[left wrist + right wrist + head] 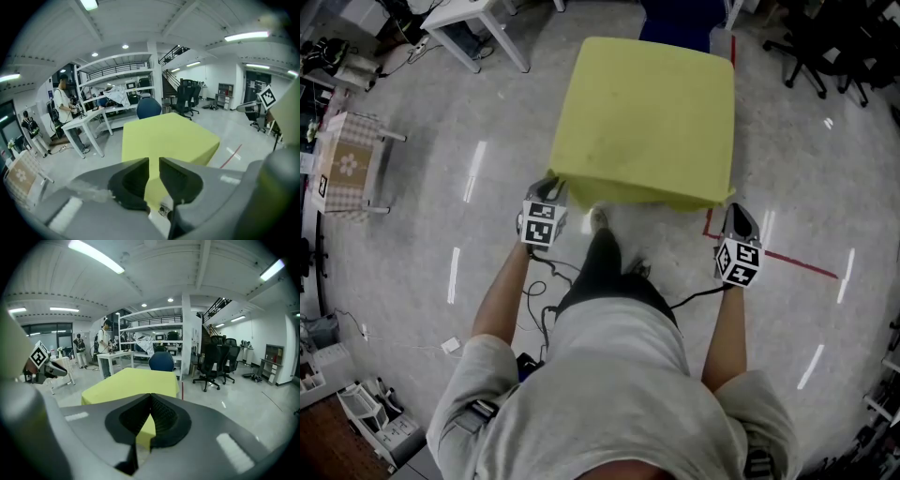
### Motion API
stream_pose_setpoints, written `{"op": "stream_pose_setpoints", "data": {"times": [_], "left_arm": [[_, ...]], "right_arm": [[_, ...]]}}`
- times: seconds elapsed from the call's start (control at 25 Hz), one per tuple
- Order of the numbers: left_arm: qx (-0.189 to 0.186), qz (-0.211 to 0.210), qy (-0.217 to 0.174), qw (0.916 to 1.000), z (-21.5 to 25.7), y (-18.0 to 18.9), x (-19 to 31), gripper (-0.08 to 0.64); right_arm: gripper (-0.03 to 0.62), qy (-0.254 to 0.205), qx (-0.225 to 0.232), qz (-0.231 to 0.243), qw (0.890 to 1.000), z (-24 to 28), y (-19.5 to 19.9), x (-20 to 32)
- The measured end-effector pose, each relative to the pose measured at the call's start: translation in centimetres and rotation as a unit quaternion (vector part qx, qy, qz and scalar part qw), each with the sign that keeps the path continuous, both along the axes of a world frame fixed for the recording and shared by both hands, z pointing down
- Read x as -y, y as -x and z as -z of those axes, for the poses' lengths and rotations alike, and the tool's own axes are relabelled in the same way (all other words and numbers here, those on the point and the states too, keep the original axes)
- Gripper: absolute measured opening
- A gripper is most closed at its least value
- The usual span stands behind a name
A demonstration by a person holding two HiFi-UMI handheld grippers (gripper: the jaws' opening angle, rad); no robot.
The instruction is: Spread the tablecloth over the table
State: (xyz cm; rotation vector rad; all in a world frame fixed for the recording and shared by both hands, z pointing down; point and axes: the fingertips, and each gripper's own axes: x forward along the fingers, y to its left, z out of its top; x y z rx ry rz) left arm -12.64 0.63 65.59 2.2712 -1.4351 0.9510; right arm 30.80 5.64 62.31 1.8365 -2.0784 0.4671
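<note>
Plain yellow-green tablecloth [647,117]. Pale grey speckled floor [441,216] with a red tape line [797,262]. Left gripper [549,187] and right gripper [737,214]: grey, with black-and-white square-marker cubes. Beige checked cloth [347,169] with a flower motif. Blue office chair [149,108].

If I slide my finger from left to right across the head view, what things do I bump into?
Small checkered table → left tool → shoe → right tool → black office chairs. The yellow tablecloth stretches across both tools, so it has no single spot.
</note>
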Motion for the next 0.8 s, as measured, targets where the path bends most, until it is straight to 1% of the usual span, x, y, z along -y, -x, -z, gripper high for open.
{"op": "stream_pose_setpoints", "data": {"times": [0.12,0.2,0.28,0.36,0.44,0.52,0.6,0.72,0.8], "left_arm": [[-0.028,0.013,-0.043,0.9986,2.2,-3.1,0.1,0.080],[-0.049,0.025,-0.079,0.9953,4.5,-5.5,0.2,0.020],[-0.085,0.034,-0.108,0.9899,7.2,-8.3,0.5,0.020],[-0.125,0.041,-0.132,0.9825,9.8,-10.9,0.7,0.020],[-0.151,0.043,-0.159,0.9747,12.5,-12.8,0.7,0.020],[-0.162,0.035,-0.188,0.9681,15.0,-14.3,0.4,0.020],[-0.164,0.017,-0.210,0.9636,16.8,-15.8,-0.6,0.020],[-0.168,-0.010,-0.224,0.9600,18.2,-17.2,-2.3,0.020],[-0.172,-0.016,-0.228,0.9583,18.6,-17.6,-2.9,0.020]], "right_arm": [[0.008,-0.028,-0.007,0.017,0.999,1.8,2.3,0.9],[0.008,-0.058,-0.016,0.043,0.997,4.0,4.9,1.7],[0.008,-0.092,-0.024,0.070,0.993,6.7,7.6,2.6],[0.008,-0.125,-0.026,0.088,0.988,9.4,10.2,3.2],[0.008,-0.156,-0.021,0.098,0.983,11.9,12.3,3.4],[0.007,-0.181,-0.013,0.102,0.978,14.1,13.9,3.3],[0.007,-0.200,-0.002,0.102,0.974,16.0,14.9,2.9],[0.006,-0.222,0.023,0.091,0.970,18.4,15.7,2.1],[0.006,-0.229,0.036,0.091,0.968,19.4,16.1,1.4]]}}
